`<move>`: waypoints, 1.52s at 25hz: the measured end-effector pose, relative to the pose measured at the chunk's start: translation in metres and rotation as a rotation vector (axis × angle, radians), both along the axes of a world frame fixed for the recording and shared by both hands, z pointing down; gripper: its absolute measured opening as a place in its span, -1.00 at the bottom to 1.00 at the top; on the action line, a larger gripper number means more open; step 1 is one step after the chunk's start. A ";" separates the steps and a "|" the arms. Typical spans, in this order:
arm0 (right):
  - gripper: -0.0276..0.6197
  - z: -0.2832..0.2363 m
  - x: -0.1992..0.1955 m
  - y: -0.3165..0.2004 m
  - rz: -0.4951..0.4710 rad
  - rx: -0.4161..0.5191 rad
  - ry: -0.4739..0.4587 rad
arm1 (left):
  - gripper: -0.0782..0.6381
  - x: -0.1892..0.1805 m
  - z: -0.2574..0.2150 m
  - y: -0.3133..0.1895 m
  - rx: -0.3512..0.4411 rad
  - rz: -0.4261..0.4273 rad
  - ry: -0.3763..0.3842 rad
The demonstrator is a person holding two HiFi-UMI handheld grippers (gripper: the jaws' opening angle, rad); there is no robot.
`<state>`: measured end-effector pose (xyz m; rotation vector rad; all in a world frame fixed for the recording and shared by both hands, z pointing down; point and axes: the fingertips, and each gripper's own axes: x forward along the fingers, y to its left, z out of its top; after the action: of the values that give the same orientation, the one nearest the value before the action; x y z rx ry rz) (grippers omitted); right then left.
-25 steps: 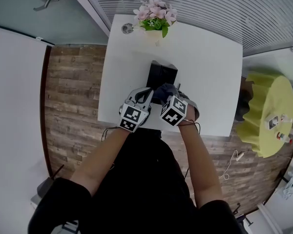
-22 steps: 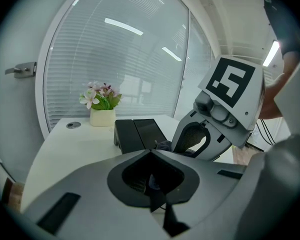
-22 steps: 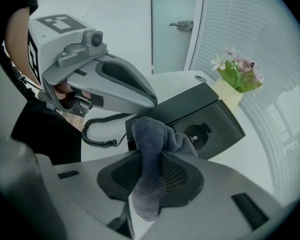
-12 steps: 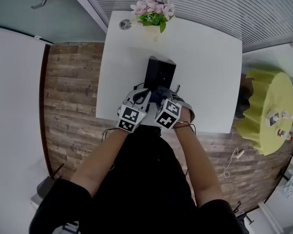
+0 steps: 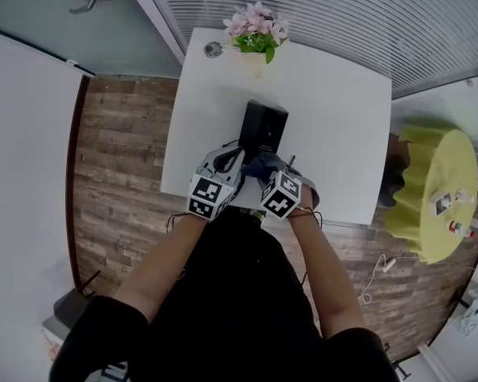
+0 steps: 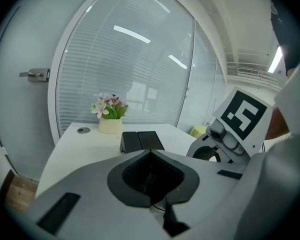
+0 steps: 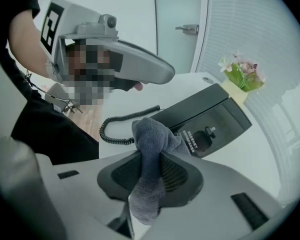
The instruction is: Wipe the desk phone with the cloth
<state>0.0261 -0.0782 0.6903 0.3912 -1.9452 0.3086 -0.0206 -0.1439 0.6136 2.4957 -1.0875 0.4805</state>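
The black desk phone [image 5: 263, 127] lies in the middle of the white table [image 5: 338, 110]. Seen from the right gripper, the phone [image 7: 210, 116] is tilted, with its coiled cord [image 7: 121, 126] trailing on the table to its left. My right gripper [image 7: 152, 154] is shut on a grey cloth [image 7: 149, 151], whose bunched end rests against the phone's near edge. From the head, the cloth [image 5: 265, 165] sits at the phone's near end, ahead of the right gripper [image 5: 268, 173]. My left gripper [image 5: 229, 161] hovers just left of it. In its own view the left gripper [image 6: 150, 151] is shut with nothing between its pads.
A small pot of pink flowers [image 5: 256, 32] stands at the table's far edge, with a round cable port [image 5: 213, 49] beside it. A yellow round table [image 5: 434, 189] is off to the right. Wood floor lies to the left and glass walls with blinds behind.
The right gripper with the cloth has slid a little toward me along the phone's near end. The left gripper has stayed beside it.
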 end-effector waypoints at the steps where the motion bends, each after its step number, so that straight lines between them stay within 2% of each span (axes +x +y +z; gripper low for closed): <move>1: -0.58 -0.009 0.001 -0.001 0.019 0.009 -0.024 | -0.76 -0.002 -0.008 -0.001 0.014 -0.002 -0.001; 8: -0.58 -0.092 0.019 -0.022 0.166 0.154 -0.209 | -0.76 -0.012 -0.062 0.001 0.097 -0.006 0.004; 13: -0.58 -0.162 0.027 -0.026 0.296 0.268 -0.431 | -0.76 -0.006 -0.110 0.014 0.153 0.019 0.050; 18: -0.58 -0.234 0.027 -0.021 0.335 0.384 -0.661 | -0.76 0.003 -0.160 0.025 0.220 0.069 0.072; 21: -0.58 -0.266 0.029 -0.018 0.350 0.438 -0.761 | -0.76 0.011 -0.184 0.032 0.249 0.106 0.085; 26: -0.58 -0.307 0.037 -0.016 0.357 0.521 -0.847 | -0.76 0.027 -0.218 0.042 0.303 0.165 0.090; 29: -0.58 -0.316 0.039 -0.016 0.348 0.545 -0.856 | -0.76 0.031 -0.229 0.043 0.329 0.182 0.085; 38: -0.58 -0.333 0.052 -0.023 0.390 0.600 -0.904 | -0.76 0.041 -0.242 0.038 0.333 0.195 0.118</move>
<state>0.0776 -0.1009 0.3575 1.1877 -2.8391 0.1417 0.0199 -0.1057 0.3713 2.8963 -0.9481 0.2136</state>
